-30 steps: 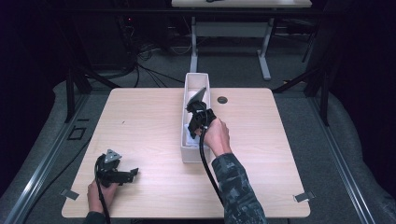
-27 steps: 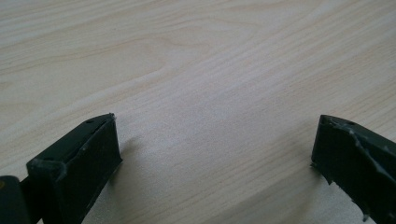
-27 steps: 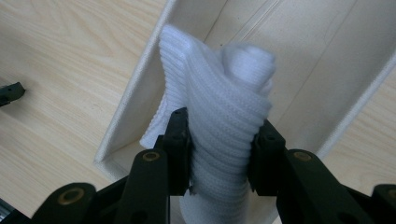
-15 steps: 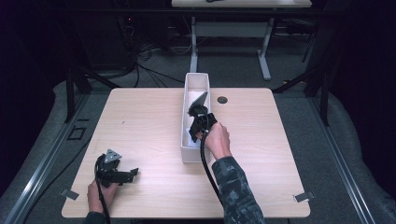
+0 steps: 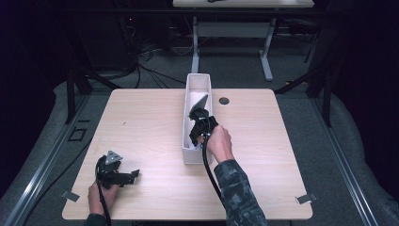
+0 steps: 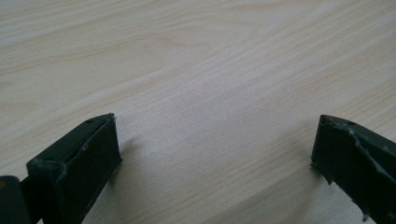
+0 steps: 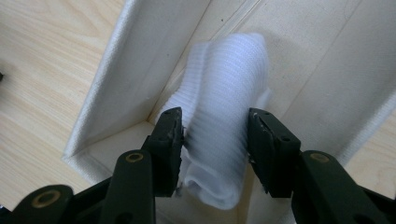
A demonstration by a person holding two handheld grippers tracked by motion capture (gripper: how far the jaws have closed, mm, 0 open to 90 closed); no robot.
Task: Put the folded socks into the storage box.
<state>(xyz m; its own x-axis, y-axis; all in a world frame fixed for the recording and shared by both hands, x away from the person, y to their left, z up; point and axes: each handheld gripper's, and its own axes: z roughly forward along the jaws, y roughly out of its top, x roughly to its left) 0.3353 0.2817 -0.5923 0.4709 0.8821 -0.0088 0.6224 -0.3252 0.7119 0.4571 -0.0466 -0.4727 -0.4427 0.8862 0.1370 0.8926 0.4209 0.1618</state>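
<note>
Fingers (image 7: 175,135) just opening, flanking white cloth (image 7: 224,121).

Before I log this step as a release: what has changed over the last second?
The right tool, inside the white bin, has just been opening its jaws around the folded white cloth, which still sits between them, the pads at its sides. The right hand barely shifted. The left tool stayed open on the table, the bin unmoved.

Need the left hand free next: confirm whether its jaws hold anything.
No: the left gripper has its jaws wide apart over bare table.
</note>
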